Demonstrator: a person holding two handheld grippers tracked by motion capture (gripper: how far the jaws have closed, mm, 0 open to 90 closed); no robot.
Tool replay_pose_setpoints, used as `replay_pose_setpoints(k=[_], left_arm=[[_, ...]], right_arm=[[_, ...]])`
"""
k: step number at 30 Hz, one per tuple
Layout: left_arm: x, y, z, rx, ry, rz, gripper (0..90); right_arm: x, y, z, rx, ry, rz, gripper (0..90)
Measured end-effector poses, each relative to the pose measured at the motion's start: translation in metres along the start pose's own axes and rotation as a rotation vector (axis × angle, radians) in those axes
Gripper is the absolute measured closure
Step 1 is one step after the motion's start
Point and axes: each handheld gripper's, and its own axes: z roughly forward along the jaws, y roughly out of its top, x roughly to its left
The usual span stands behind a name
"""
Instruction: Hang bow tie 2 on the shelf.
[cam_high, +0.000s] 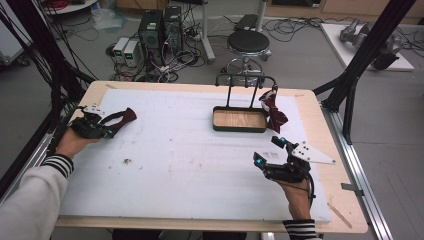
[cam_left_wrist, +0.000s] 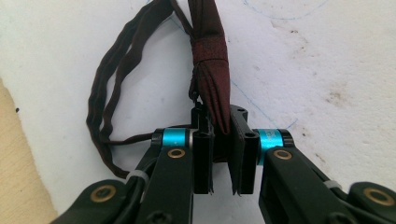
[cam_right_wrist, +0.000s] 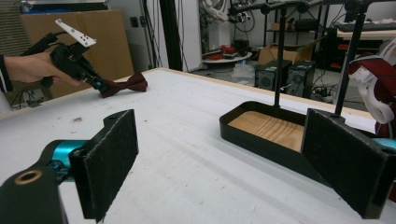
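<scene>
A dark maroon bow tie (cam_high: 125, 116) lies at the far left of the white foam mat (cam_high: 175, 165). My left gripper (cam_high: 110, 129) is shut on it. In the left gripper view the jaws (cam_left_wrist: 223, 140) pinch one wing of that bow tie (cam_left_wrist: 210, 70), and its thin strap (cam_left_wrist: 105, 98) loops off to the left on the mat. A second maroon and white bow tie (cam_high: 273, 111) hangs on the black rack (cam_high: 245, 77) above a wooden-floored tray (cam_high: 239, 129). My right gripper (cam_high: 267, 151) is open, low over the mat in front of the tray (cam_right_wrist: 252, 140), holding nothing.
The rack and tray stand at the mat's back middle. Bare wooden table margin (cam_high: 325, 150) runs along the right side. Black frame posts (cam_high: 365, 55) rise at both sides. A stool (cam_high: 248, 44) and computers (cam_high: 160, 27) sit on the floor beyond the table.
</scene>
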Motion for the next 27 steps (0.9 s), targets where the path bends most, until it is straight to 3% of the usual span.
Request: replay_pose_setpoints(k=[10,19,27], left_arm=[[0.0,0.0,-0.004,-0.016,-0.001,-0.002,81.5],[-0.007,0.005,-0.019,-0.107,-0.035,0.01,81.6],[-0.021,0.011,-0.03,-0.169,-0.077,0.033,81.5]], right_arm=[[0.001,0.0,0.002,0.002,0.006,0.0,10.4],[0.003,0.0,0.006,0.018,0.02,-0.003,10.3],[0.005,0.003,0.01,0.012,0.018,-0.008,10.3]])
